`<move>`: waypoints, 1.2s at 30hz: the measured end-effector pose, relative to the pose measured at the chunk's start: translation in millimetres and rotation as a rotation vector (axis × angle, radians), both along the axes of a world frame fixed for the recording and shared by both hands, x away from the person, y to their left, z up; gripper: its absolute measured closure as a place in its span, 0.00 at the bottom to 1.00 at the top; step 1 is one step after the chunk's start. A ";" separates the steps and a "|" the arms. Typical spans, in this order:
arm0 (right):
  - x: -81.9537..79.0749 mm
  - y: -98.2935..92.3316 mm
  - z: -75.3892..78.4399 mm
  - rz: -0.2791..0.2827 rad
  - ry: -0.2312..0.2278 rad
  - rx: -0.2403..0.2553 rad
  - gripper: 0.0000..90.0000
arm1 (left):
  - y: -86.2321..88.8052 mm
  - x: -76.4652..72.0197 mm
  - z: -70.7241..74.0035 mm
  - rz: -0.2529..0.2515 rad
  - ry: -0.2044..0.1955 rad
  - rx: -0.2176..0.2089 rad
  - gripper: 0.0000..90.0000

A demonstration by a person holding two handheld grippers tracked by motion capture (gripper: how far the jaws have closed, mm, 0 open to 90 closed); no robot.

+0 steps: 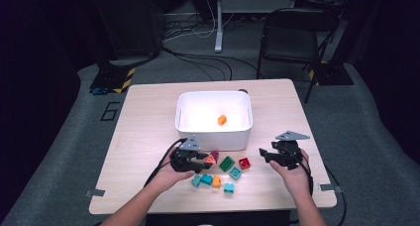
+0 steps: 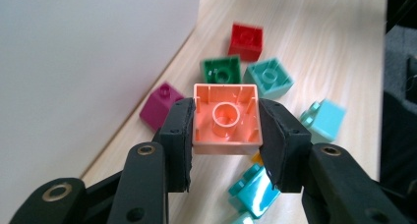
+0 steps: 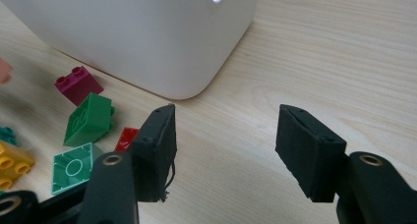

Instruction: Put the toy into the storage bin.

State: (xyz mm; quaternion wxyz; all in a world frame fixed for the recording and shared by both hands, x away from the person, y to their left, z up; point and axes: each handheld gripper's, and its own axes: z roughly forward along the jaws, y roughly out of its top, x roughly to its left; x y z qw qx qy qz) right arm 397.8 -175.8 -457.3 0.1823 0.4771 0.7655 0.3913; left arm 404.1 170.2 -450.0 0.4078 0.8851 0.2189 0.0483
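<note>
Left gripper: pinching salmon brick by two smooth sides; may slip before reaching white bin. Right gripper: spread, empty, over bench.

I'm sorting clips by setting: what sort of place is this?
Probably a lab or recording studio: dark curtained surroundings, cables across grey carpet, hazard-striped stand base, and a lone wooden table beside a folding chair.

Bright lit table, dark surroundings, slight blur in close views
</note>
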 end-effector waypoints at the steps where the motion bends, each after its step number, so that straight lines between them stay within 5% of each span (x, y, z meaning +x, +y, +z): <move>1: -0.1 0.1 0.1 0.001 0.000 0.000 0.44 | 0.1 0.3 4.9 0.000 0.001 -0.004 0.65; 15: 0.1 -0.4 -0.5 -0.001 0.002 0.004 0.44 | 3.7 16.7 65.4 0.003 -0.006 -0.053 0.65; 21: 0.2 -0.8 -1.2 0.000 0.007 0.006 0.44 | 0.8 27.0 85.1 -0.001 -0.021 -0.034 0.65; 36: 0.8 -2.9 -1.7 -0.005 0.008 0.009 0.44 | -15.0 62.2 105.2 0.004 -0.028 -0.020 0.65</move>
